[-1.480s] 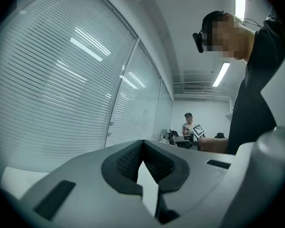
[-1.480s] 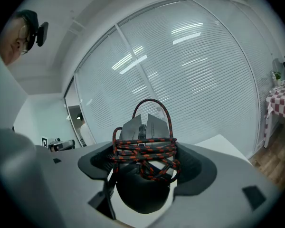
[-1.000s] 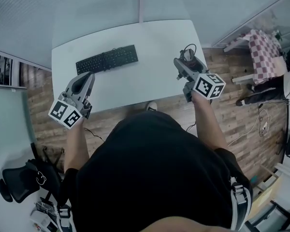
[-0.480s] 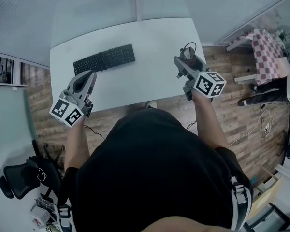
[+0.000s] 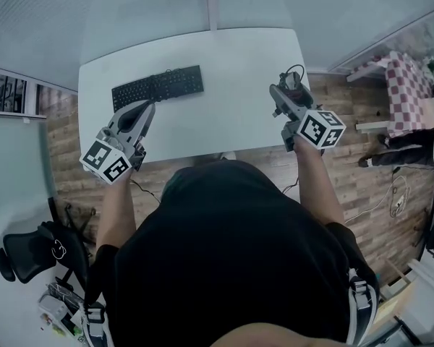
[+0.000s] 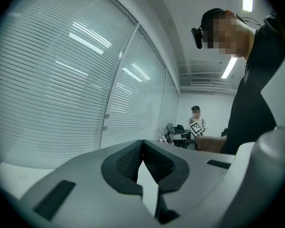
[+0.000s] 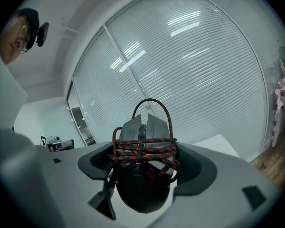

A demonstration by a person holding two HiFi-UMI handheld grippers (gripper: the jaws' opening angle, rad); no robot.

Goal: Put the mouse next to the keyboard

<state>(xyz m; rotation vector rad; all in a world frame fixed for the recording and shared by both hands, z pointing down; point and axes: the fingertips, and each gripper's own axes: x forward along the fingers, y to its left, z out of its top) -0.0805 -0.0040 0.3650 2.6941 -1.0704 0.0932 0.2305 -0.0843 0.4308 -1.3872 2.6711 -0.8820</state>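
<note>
Black cloth of the person's top (image 5: 231,266) fills the near part of the head view, with an arm reaching out on each side. The left gripper (image 5: 147,107) hovers over the near left part of the white surface (image 5: 231,78). Its own view shows the dark ribbed pads (image 6: 126,163) meeting at the tips: jaws closed, nothing between them.

The right gripper (image 5: 283,91) is out at the surface's right edge. From above, its load is only a dark lump with a loop of cable (easy to miss). The right gripper view makes it plain: the jaws are clamped on the flanks of a black mouse (image 7: 141,186). A black-and-red braided cable (image 7: 145,151) is wound crosswise round its middle, with one loop arching over the front. The mouse's long axis runs along the jaws. Its rounded rear is nearest the camera, and its two grey buttons and scroll wheel (image 7: 141,131) point away, toward the slatted blinds (image 7: 204,70). No view settles whether it touches the surface.

Farther back, only the head view shows the keyboard (image 5: 158,87). It is black and lies on the surface's far left part, close to the left gripper's tips and well apart from the mouse. Farthest off, only the left gripper view shows a second person (image 6: 195,118) standing at the end of the room, just behind a marker cube (image 6: 196,128).
</note>
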